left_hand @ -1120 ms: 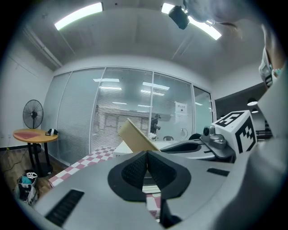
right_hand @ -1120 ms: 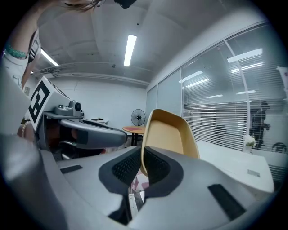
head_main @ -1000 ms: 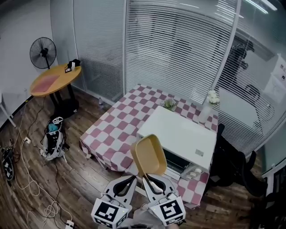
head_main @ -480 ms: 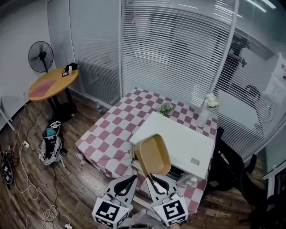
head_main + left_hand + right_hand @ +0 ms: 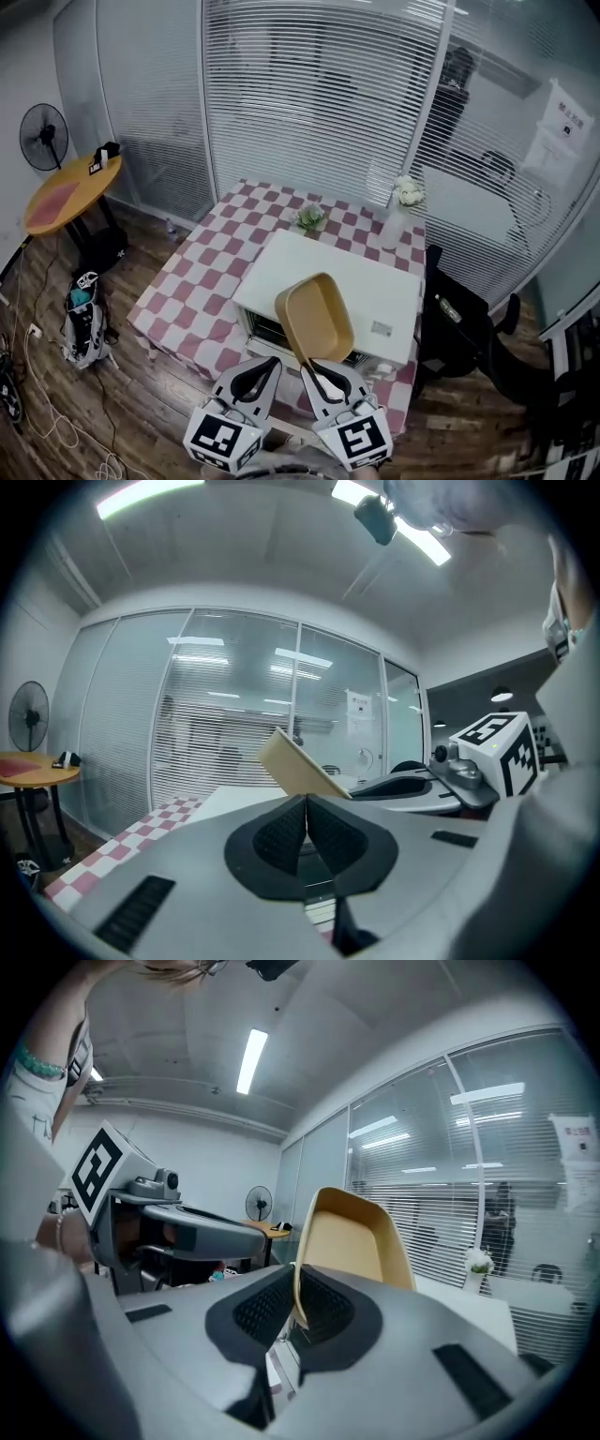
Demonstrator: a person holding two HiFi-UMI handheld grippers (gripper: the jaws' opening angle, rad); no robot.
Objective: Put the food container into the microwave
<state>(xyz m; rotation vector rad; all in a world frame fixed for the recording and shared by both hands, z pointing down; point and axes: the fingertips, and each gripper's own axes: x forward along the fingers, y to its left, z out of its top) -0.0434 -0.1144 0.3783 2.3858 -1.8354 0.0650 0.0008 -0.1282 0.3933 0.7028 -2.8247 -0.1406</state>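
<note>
head view first: wood-plank floor underneath, white slatted blinds behind glass walls all round. two tongs sit low in frame, side by side, the left tongs and the right tongs. straight ahead of them is one desk under a red-and-white checked cloth, and on it one boxy white microwave with a smooth flat top. beyond the microwave there are two bits of greenery: a small plant and a vase of white flowers. one food container, mustard yellow, shallow, smooth, with rounded corners, stands on edge above the right tongs, in the air just before the microwave's front. far off to the left of the left tongs: one round wooden desk, one black fan, one backpack on the floor. to the right of the right tongs, one black chair.

left gripper view: the ribbed black pads meet flat together with nothing between them, so the left tongs are fully closed and empty. the container's thin tan edge shows up and to the right, over by the other tongs.

right gripper view: the pads are pinched onto the container's rim, a firm hold. the container rises tilted from the jaws, hollow side towards us, with the fan and round desk away to the left.
</note>
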